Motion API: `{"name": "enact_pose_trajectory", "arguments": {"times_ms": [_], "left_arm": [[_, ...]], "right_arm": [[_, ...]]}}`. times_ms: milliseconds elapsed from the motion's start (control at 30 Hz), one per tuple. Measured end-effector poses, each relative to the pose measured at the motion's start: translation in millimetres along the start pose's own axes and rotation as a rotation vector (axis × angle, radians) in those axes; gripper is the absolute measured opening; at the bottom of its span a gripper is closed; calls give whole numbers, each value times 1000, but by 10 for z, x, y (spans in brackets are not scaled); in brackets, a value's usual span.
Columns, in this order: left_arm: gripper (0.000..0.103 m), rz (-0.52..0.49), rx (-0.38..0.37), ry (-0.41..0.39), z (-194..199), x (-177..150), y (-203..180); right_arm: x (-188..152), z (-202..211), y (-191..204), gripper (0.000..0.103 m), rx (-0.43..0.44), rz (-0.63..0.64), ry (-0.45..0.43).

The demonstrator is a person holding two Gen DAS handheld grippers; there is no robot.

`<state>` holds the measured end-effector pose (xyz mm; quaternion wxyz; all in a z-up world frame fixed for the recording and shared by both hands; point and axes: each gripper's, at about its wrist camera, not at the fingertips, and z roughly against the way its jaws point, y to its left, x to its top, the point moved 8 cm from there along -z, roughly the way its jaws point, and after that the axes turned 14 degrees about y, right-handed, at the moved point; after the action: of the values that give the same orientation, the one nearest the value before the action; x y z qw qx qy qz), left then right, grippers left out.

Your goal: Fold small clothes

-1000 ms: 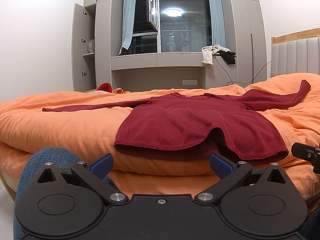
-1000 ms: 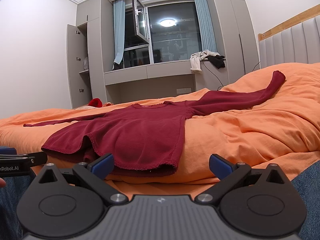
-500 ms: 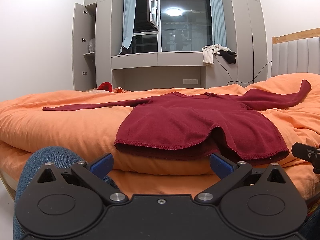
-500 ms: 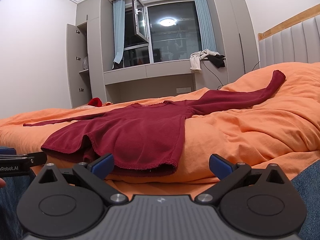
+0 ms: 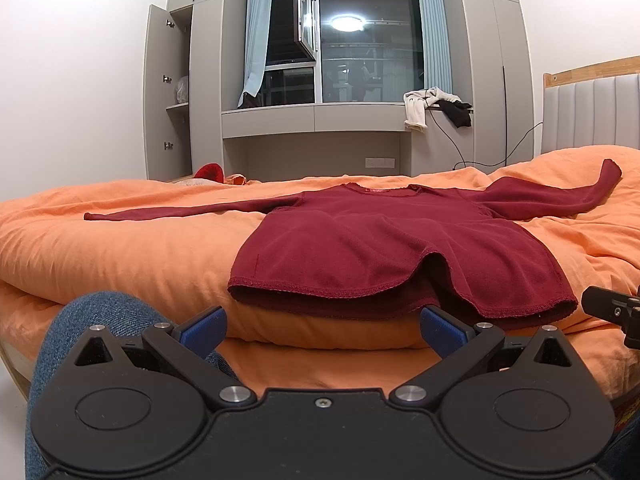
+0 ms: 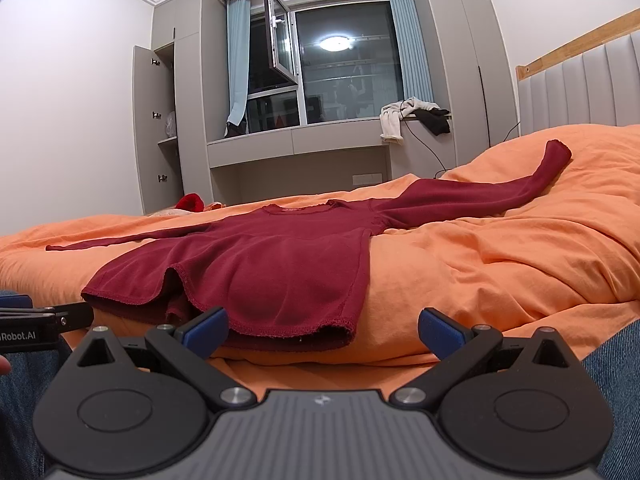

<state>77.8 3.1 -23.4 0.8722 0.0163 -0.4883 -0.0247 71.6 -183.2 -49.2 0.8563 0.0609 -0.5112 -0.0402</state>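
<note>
A dark red long-sleeved sweater (image 5: 384,248) lies spread flat on the orange bed (image 5: 100,256), sleeves stretched out to both sides, hem toward me; it also shows in the right wrist view (image 6: 272,268). My left gripper (image 5: 322,326) is open and empty, just short of the hem at the bed's near edge. My right gripper (image 6: 323,326) is open and empty, in front of the hem's right corner. Each gripper shows at the edge of the other's view.
The person's jeans-clad knees (image 5: 96,320) press against the bed's near edge. A padded headboard (image 5: 592,112) stands at the right. Beyond the bed are a window ledge with clothes (image 5: 436,108), a trailing cable and an open wardrobe (image 5: 168,92). A red item (image 5: 210,172) lies at the bed's far side.
</note>
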Motion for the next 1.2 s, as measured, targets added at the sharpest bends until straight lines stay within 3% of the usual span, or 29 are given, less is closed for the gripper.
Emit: {"name": "enact_pose_trajectory", "arguments": {"times_ms": [567, 767, 1033, 1200], "left_arm": [[103, 5, 0, 12, -31, 7, 7], [103, 25, -9, 56, -88, 65, 30], [103, 52, 0, 37, -160, 488, 53], [103, 38, 35, 29, -301, 865, -16]], "right_arm": [[-2, 1, 3, 103, 1, -1, 0], [-3, -12, 8, 103, 5, 3, 10], [250, -60, -64, 103, 55, -49, 49], [482, -103, -168, 103, 69, -60, 16]]}}
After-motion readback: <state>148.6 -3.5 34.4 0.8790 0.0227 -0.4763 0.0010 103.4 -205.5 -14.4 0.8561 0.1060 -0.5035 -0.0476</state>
